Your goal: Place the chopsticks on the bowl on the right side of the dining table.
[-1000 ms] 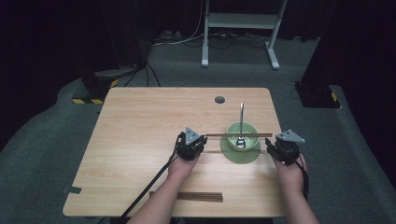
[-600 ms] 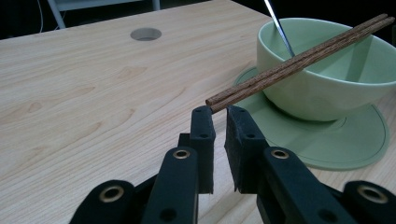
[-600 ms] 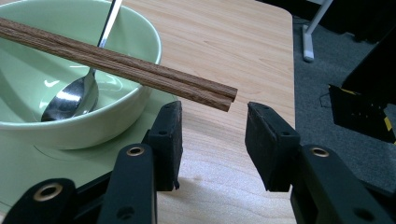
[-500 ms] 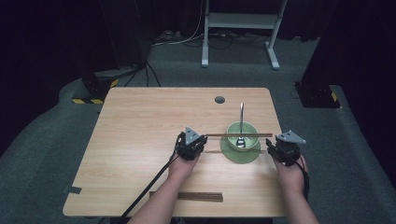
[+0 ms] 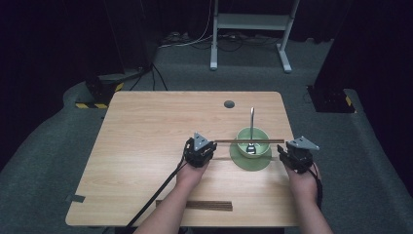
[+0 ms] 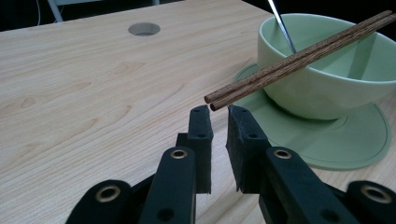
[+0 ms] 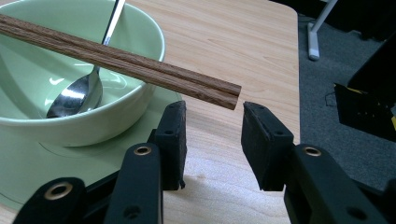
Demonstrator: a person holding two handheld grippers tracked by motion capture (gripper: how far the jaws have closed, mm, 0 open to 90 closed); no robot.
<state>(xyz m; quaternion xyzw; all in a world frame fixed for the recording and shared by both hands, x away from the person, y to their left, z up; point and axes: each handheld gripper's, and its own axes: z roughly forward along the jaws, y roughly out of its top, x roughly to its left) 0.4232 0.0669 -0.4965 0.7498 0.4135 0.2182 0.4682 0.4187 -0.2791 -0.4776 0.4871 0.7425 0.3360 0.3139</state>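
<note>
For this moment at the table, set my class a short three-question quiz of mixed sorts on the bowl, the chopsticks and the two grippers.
1. True or false: the chopsticks lie across the rim of the green bowl.
2. Multiple choice: what rests inside the bowl? A a fork; B a spoon; C a knife.
3. Fill in: the bowl stands on a green ____.
4. Not counted: both the left gripper and right gripper have their jaws apart, off the chopstick ends.

Key: 1 true; 2 B; 3 saucer.
</note>
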